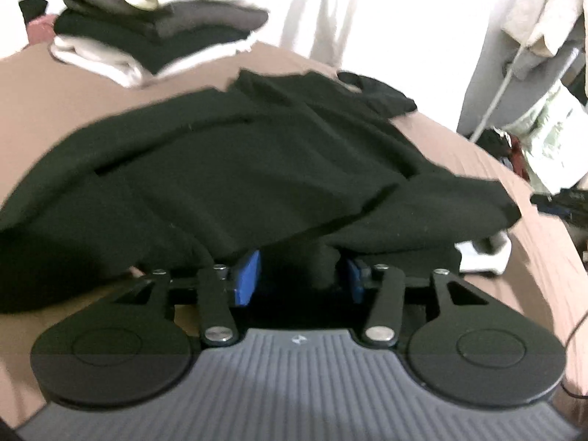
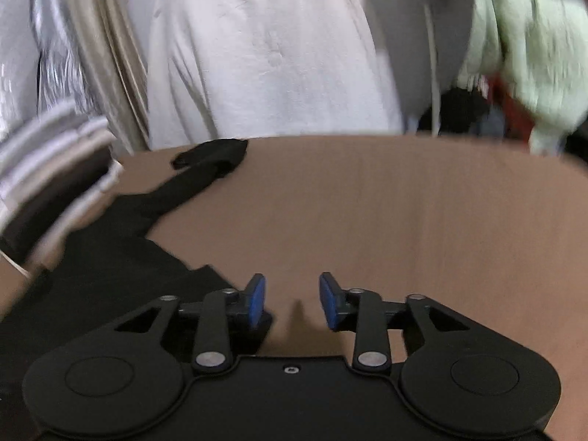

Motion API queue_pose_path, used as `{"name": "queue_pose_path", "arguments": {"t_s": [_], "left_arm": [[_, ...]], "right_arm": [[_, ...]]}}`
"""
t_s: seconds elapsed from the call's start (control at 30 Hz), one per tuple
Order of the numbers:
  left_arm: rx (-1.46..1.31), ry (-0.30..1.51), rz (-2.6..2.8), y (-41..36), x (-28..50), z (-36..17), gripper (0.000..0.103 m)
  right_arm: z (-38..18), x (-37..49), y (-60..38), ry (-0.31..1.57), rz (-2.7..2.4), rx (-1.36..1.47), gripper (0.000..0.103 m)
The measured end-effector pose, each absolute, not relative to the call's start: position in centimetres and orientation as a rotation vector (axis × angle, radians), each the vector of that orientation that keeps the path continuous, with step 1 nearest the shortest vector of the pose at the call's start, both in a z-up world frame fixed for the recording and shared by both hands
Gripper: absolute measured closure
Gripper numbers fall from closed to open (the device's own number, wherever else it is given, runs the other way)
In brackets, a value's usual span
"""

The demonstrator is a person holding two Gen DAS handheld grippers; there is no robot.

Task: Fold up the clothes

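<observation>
The left gripper [image 1: 299,275] has its jaws closed partway on a bunched fold of the black garment [image 1: 235,169]; the cloth fills the gap between the blue pads [image 1: 248,279] and hangs down between them. Ahead of these jaws the garment spreads wide in loose folds over the brown worktop [image 1: 73,110], reaching out to both sides. Beyond it, ahead and to the left, sits a stack [image 1: 147,36] of folded clothes in white, black and grey. Just right of the jaws a small white object [image 1: 485,257] pokes out from under the garment's edge; what it is cannot be told.

The right gripper [image 2: 293,299] hovers over bare worktop [image 2: 404,220] with its jaws apart and nothing between the pads [image 2: 257,301]. The garment [image 2: 110,257] lies to the left of these jaws, one narrow part trailing ahead and left toward the worktop's far edge. Further left, blurred, is the stack [image 2: 55,161]. Pale hanging clothes [image 2: 264,55] fill the background ahead.
</observation>
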State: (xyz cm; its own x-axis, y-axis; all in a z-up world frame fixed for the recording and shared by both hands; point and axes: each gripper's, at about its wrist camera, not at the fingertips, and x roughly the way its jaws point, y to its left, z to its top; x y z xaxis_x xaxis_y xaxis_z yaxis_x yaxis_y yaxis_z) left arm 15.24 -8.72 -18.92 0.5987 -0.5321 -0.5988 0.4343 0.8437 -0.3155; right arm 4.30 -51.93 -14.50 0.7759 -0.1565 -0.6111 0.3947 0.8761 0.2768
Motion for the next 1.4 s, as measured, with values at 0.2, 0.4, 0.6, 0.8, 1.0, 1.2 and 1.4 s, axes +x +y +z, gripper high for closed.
{"name": "queue_pose_path", "arguments": {"t_s": [0.2,0.4,0.6,0.8,1.0,1.2,1.4], "left_arm": [[-0.052,0.531,-0.402,-6.2,14.8,-15.6,0.051],[-0.185,0.671,-0.765,-5.8,15.3,-14.4,0.052],[0.329,0.518,-0.987,-12.7,8.4,-16.1,0.041],[0.408,0.567,-0.880,-15.0,8.8,-19.1,0.037],[0.033,0.690,-0.796,-10.7,13.8,-17.5,0.084],[-0.112,0.738,-0.780,-8.8,15.2,-18.0,0.084],[-0.147,0.757,-0.802,-8.6,15.8,-18.3,0.084]], "right_arm": [[-17.2,4.5,-51.6,0.816,-0.197,0.451,0.052],[-20.3,6.6,-50.9,0.827,-0.151,0.422,0.052],[-20.6,7.0,-50.2,0.761,-0.150,0.442,0.049],[-19.5,6.8,-50.6,0.706,-0.085,0.545,0.049],[-19.3,6.2,-51.4,0.656,-0.073,0.641,0.049],[-20.2,6.8,-50.3,0.699,-0.100,0.542,0.049],[-21.0,7.2,-50.6,0.661,-0.129,0.518,0.046]]}}
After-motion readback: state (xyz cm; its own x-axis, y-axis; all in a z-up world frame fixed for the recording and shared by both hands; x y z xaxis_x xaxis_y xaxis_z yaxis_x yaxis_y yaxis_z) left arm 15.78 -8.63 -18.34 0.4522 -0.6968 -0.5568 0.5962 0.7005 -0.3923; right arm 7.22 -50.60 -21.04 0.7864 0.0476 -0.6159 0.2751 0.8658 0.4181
